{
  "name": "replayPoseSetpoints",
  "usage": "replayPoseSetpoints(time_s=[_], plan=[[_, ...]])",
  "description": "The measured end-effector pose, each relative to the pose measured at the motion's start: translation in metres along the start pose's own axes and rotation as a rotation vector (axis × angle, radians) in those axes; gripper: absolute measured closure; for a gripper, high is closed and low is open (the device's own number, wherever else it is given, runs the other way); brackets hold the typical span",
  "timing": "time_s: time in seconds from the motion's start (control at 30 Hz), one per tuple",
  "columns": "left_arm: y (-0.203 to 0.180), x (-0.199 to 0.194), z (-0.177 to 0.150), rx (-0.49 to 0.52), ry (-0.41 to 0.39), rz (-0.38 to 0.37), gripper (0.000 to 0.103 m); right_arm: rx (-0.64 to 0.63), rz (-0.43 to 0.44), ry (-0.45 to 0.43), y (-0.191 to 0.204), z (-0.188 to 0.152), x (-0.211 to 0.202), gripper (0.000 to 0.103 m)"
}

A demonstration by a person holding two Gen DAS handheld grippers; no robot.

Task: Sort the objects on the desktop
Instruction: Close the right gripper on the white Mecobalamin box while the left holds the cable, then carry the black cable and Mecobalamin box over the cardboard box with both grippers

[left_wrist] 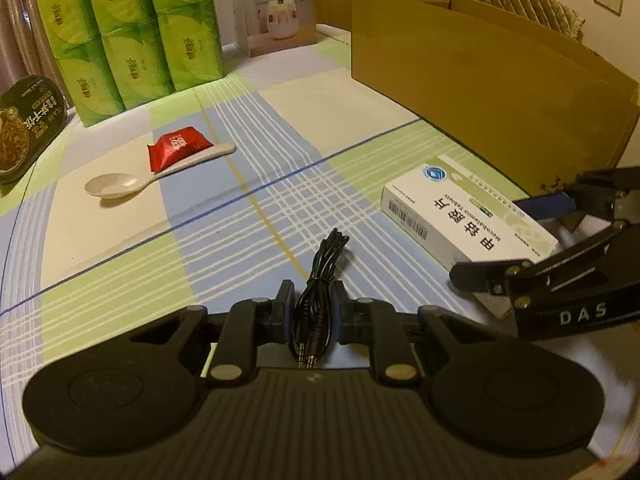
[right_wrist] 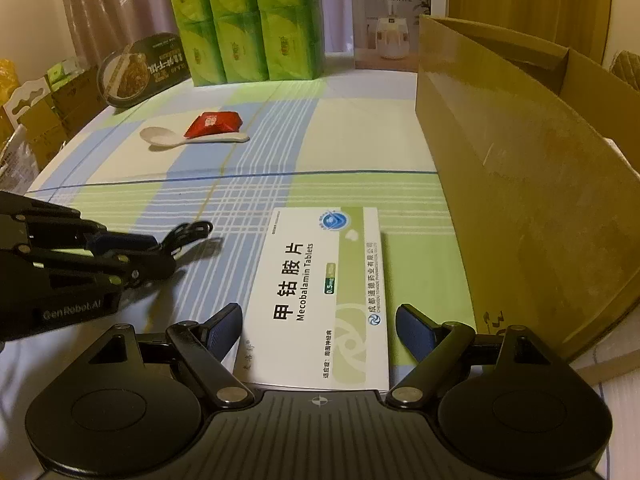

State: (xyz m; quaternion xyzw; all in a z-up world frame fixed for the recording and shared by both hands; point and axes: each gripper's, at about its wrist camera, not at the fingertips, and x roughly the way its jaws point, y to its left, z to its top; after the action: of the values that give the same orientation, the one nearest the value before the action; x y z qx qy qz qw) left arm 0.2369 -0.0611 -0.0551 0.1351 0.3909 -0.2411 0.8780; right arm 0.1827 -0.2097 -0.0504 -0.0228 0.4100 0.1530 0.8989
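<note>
Black cable (left_wrist: pixel 316 292), bundled into a loose coil, sits pinched between the closed pads of the left gripper (left_wrist: pixel 313 312), its two plugs dangling toward the camera and a loop sticking out ahead over the checked tablecloth (left_wrist: pixel 120 264). To its right, the right gripper (right_wrist: pixel 318 330) is spread wide, one finger on either side of the near end of a white medicine box (right_wrist: pixel 320 292) that lies flat on the cloth just beside the wall of a large cardboard box (right_wrist: pixel 520 184); the fingers do not appear to touch it yet. Farther back, a pale spoon (left_wrist: pixel 120 186) lies with a red candy packet (left_wrist: pixel 178 150) resting on its handle, in front of green tissue packs (left_wrist: pixel 132 36), a noodle bowl (left_wrist: pixel 26 128) and a humidifier carton (left_wrist: pixel 276 4). The risks look plain: the slack coil could unravel or slip from the pads when lifted, and its trailing plugs could snag. The medicine box, gripped only at one end, might pivot or tip, or be nudged against the cardboard wall as the fingers close. With both grippers working near each other, a bump seems possible too.
</note>
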Motion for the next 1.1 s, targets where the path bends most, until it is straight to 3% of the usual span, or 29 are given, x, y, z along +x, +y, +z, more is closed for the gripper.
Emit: replayPoseSetpoints(time_s=[0.23,0.3,0.37,1.1], plan=[[0.003,-0.005,0.004,-0.021,-0.013,0.001,0.088,0.013,-0.015,0.008,0.001,0.005,0.003,0.023],[0.003,-0.005,0.004,-0.023,-0.013,0.001,0.088,0.000,-0.018,0.019,0.003,0.006,0.005,0.034],[0.003,-0.005,0.004,-0.028,-0.009,-0.001,0.088,-0.024,-0.025,0.027,0.006,0.007,0.005,0.035],[0.008,-0.031,0.001,-0.123,-0.018,-0.012,0.088,-0.080,-0.043,-0.042,0.026,0.016,-0.051,0.035]])
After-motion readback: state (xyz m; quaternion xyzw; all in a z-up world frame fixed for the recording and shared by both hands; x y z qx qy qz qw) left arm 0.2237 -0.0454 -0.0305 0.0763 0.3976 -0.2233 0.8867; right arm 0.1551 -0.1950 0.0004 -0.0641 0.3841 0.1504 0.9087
